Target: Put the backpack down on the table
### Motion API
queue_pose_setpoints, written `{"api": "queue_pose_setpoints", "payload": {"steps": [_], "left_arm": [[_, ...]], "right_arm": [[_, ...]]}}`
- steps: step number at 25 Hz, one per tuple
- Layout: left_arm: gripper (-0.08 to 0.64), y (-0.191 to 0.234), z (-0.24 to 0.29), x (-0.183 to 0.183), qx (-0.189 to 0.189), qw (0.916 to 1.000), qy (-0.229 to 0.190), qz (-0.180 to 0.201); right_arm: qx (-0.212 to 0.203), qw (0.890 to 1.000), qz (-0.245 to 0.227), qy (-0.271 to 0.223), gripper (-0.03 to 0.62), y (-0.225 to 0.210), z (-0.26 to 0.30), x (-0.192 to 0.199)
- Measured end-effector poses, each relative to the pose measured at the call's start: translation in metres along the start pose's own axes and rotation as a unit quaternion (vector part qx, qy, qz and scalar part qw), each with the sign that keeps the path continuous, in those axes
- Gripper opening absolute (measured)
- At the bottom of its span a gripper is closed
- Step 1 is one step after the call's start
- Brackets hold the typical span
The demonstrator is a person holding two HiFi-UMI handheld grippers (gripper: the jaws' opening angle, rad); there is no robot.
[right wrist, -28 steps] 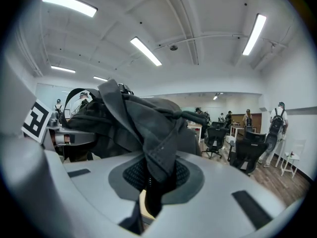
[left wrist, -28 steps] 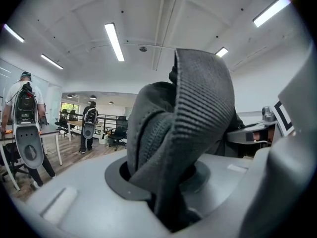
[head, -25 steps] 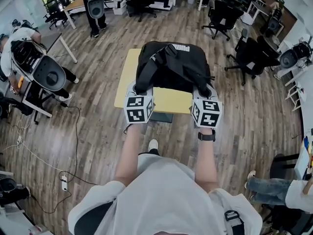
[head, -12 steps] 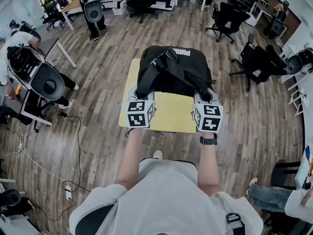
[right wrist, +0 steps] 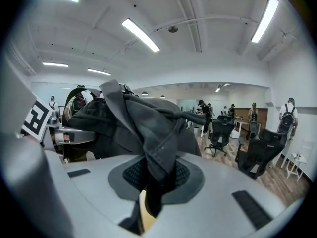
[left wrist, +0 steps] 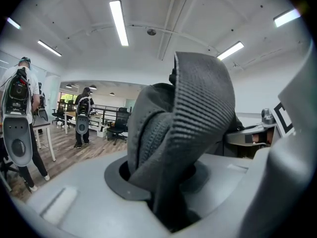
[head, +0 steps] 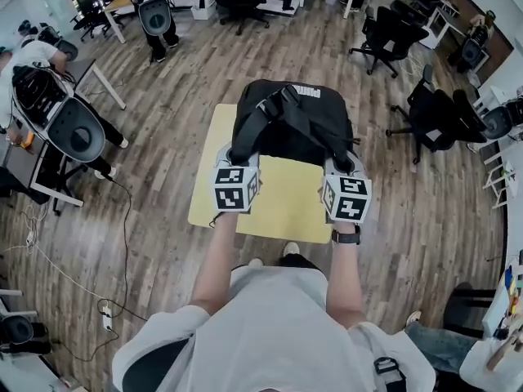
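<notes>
A black backpack (head: 292, 122) hangs over the far half of the small yellow table (head: 278, 198) in the head view. My left gripper (head: 235, 160) is shut on its left shoulder strap (left wrist: 183, 133), a wide ribbed grey band that folds up out of the jaws. My right gripper (head: 343, 170) is shut on the right strap (right wrist: 153, 143), whose dark fabric bunches between the pads. Both grippers sit side by side over the table's middle, at the backpack's near edge. Whether the bag's bottom touches the table is hidden.
Black office chairs (head: 437, 113) stand to the right on the wooden floor. People with rigs (head: 49, 104) stand at desks on the left, another person (head: 155, 11) at the back. Cables and a power strip (head: 106, 317) lie on the floor at lower left.
Both grippers and the backpack have moved forward together over the table. More of the yellow top now shows in front of the grippers. Both grips are unchanged.
</notes>
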State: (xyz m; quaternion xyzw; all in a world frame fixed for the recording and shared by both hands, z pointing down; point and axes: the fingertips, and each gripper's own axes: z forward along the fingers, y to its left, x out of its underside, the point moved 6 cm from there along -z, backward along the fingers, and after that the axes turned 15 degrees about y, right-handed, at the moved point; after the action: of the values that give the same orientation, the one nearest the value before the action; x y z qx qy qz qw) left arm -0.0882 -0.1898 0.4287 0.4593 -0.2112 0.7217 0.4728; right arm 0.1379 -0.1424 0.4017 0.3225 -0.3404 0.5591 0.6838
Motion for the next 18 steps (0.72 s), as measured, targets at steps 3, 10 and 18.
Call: {"api": "queue_pose_setpoints", "payload": {"steps": [3, 10, 18], "left_arm": [[0.104, -0.003, 0.017, -0.015, -0.018, 0.9998, -0.005, -0.002], [0.104, -0.020, 0.049, -0.036, -0.053, 0.9983, -0.006, -0.022], [0.104, -0.022, 0.076, -0.029, -0.068, 0.9966, 0.013, -0.044]], "right_arm": [[-0.018, 1.000, -0.006, -0.007, 0.048, -0.020, 0.021, -0.015], [-0.042, 0.999, -0.020, -0.013, 0.048, -0.059, 0.052, -0.038], [-0.069, 0.997, -0.026, 0.003, 0.048, -0.077, 0.085, -0.034]]}}
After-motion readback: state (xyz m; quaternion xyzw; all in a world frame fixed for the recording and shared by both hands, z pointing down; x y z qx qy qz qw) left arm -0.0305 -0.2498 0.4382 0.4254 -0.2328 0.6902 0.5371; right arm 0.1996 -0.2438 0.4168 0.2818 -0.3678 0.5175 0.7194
